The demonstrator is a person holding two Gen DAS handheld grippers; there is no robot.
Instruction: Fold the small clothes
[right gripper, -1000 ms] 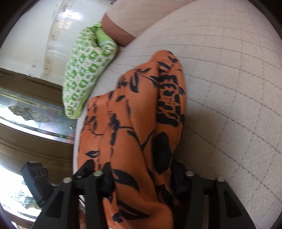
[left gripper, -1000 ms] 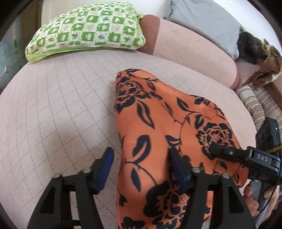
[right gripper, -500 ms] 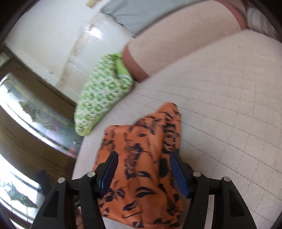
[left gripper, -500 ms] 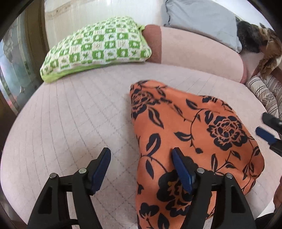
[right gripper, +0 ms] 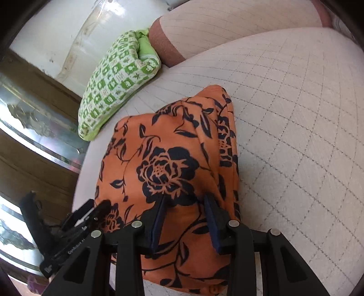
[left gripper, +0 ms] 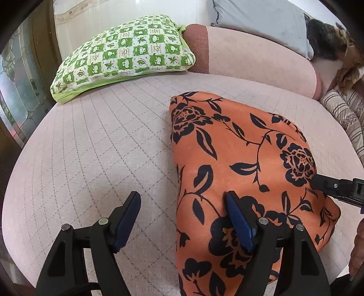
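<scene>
Folded orange cloth (left gripper: 238, 159) with black roses and leaves, soft and slightly fuzzy, lying flat on a pale pink quilted cushion (left gripper: 95, 154) stitched in a diamond grid. Roughly trapezoid in outline from the left wrist view, narrower at the far end, with a rounded fold along the edge nearest the green pillow. Several layers stacked along its right edge in the right wrist view (right gripper: 227, 141), puffing the cloth up a little.

Green-and-white checked pillow (left gripper: 122, 57), plump, with a lime hem, well beyond the cloth at the cushion's far left corner. Behind the cloth, a rounded pink bolster (left gripper: 257, 59) with a rust-brown woven end band. Grey pillow (left gripper: 257, 20) on top of that bolster. Striped fabric (left gripper: 345, 113) bunched to the right of the cloth, off the cushion's edge.

Left gripper (left gripper: 183, 205), black frame with blue rubber pads, spread wide and opening: one finger over bare cushion left of the cloth, the other over the cloth's near-left part, nothing pinched between.

Right gripper (right gripper: 185, 202) over the cloth's near end, jaws closing with cloth lying in the gap; pads possibly just pressing into a low ridge, though hard to tell from this angle. Same gripper's black tip (left gripper: 336, 189) reaching in at the cloth's right edge.
</scene>
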